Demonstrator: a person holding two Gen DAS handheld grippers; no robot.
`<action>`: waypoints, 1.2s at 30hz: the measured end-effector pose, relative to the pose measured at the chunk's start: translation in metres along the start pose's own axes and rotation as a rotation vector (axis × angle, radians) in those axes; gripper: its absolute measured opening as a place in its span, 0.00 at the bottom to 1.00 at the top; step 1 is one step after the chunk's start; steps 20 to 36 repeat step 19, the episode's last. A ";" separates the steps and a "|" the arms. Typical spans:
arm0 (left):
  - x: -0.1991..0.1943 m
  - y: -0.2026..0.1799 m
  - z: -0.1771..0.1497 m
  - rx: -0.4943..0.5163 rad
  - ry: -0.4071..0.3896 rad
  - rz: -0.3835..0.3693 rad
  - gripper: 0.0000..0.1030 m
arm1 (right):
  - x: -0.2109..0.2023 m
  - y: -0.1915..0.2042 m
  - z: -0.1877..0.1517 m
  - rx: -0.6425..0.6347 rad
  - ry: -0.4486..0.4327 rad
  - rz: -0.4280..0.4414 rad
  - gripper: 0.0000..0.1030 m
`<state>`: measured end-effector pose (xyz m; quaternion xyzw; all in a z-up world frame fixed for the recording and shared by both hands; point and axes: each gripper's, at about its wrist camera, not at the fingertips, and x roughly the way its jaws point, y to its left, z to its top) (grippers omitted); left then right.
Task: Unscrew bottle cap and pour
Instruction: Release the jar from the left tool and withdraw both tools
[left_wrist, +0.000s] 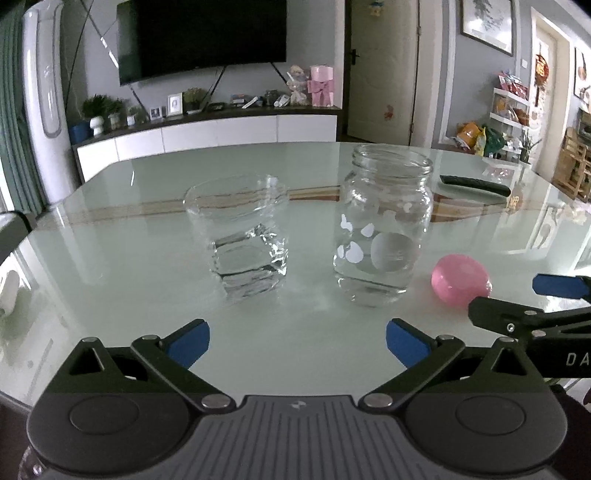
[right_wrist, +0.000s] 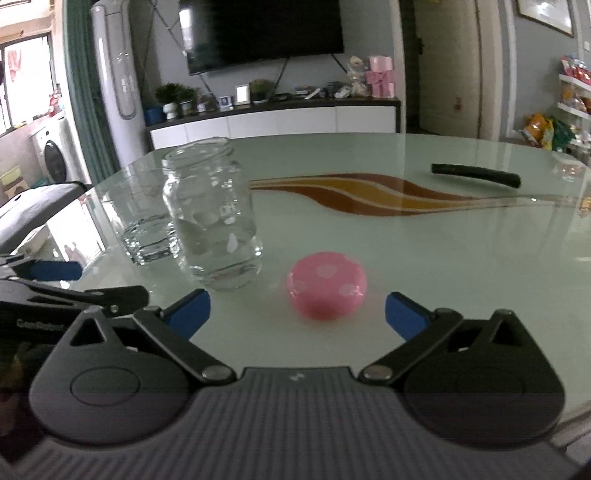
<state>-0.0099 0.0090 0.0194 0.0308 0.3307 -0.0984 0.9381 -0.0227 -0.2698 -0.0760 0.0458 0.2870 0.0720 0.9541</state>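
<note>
Clear glass dominates the scene: a clear glass jar with white spots (left_wrist: 384, 229) stands upright and uncapped on the pale glass-topped table (left_wrist: 147, 258), with a clear faceted glass tumbler (left_wrist: 240, 236) near it on its left. The pink round cap with white dots (right_wrist: 327, 284) lies on the table just to the right of the jar, apart from it. Both vessels appear to hold some clear liquid low down, though reflections make the levels hard to judge.

The left tool (left_wrist: 297, 338) sits low before the two vessels, fingers spread wide and holding nothing. The right tool (right_wrist: 297, 314) is likewise spread wide and empty, with the cap directly ahead of its gap.

With the cap off and liquid in both vessels, the layout fits either a jar about to be poured or one already poured and set back; the pictures do not settle which. Any grasp on the jar should take it across the body below the threaded neck, squarely, since smooth wet glass may slip. A black rod-shaped object (right_wrist: 476, 175) lies well away at the far side.
</note>
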 end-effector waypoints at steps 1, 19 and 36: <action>0.000 0.001 0.000 -0.008 0.001 0.004 1.00 | -0.001 0.000 -0.001 -0.001 0.000 -0.004 1.00; -0.006 0.009 0.001 -0.039 0.002 0.061 1.00 | -0.005 0.011 -0.006 -0.058 -0.027 -0.013 1.00; -0.006 0.009 0.001 -0.039 0.002 0.061 1.00 | -0.005 0.011 -0.006 -0.058 -0.027 -0.013 1.00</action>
